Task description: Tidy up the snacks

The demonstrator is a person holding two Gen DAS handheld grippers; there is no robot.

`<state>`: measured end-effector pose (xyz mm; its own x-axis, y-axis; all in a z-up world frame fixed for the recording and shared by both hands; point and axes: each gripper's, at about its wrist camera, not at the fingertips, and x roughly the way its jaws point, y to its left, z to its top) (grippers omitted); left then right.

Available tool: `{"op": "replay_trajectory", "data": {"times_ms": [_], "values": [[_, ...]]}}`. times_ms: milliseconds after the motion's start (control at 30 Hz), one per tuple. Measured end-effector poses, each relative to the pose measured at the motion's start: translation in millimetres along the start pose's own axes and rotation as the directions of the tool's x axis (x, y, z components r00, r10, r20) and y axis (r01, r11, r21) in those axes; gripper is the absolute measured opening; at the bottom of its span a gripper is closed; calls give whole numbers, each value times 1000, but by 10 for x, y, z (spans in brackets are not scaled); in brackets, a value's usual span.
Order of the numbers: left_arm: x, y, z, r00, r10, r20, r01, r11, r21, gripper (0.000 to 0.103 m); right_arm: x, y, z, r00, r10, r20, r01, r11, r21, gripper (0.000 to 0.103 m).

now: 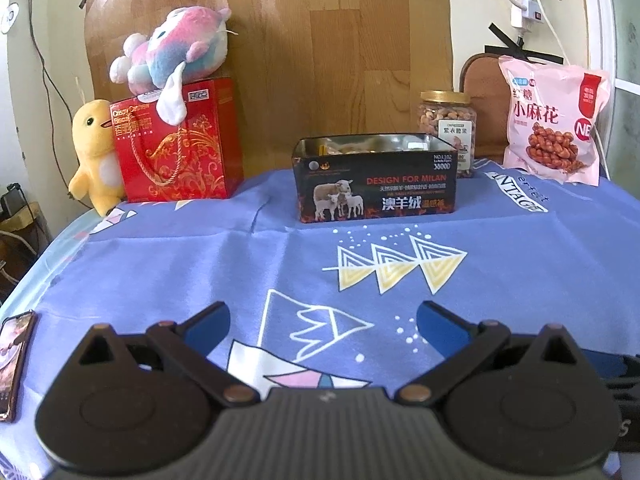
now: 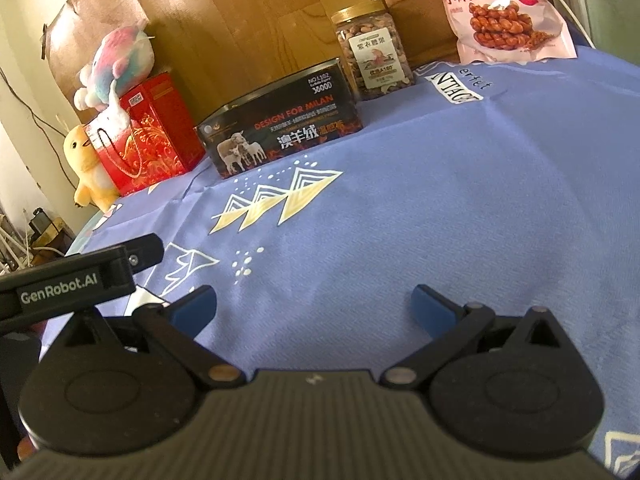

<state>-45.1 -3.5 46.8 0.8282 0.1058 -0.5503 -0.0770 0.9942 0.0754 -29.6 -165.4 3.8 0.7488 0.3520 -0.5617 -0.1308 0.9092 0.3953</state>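
An open black tin box (image 1: 374, 178) with sheep pictures stands at the back middle of the table; it also shows in the right wrist view (image 2: 280, 128). Something pale lies inside it, too hidden to name. A clear jar of nuts (image 1: 448, 128) (image 2: 372, 54) stands behind its right end. A pink snack bag (image 1: 554, 120) (image 2: 508, 12) leans at the back right. My left gripper (image 1: 323, 316) is open and empty, low over the cloth in front of the tin. My right gripper (image 2: 314, 302) is open and empty, to the right of the left one.
A red gift box (image 1: 180, 144) (image 2: 148, 132) stands at the back left with a pastel plush (image 1: 176, 50) on top and a yellow plush (image 1: 96, 156) beside it. A phone (image 1: 14, 360) lies at the left table edge. A blue printed cloth (image 1: 500, 280) covers the table.
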Motion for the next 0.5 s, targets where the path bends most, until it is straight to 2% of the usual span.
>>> {"op": "replay_trajectory", "data": {"times_ms": [200,500], "values": [[-23,60,12,1000,-4,8,4,1000,-18,103,-24,-67,18,999,-25,24,24,999,36,103],[-13,9,-20,1000,-4,-27,4,1000,6,103,-87,-79,25,997,-41,61,37,997,72,103]]}}
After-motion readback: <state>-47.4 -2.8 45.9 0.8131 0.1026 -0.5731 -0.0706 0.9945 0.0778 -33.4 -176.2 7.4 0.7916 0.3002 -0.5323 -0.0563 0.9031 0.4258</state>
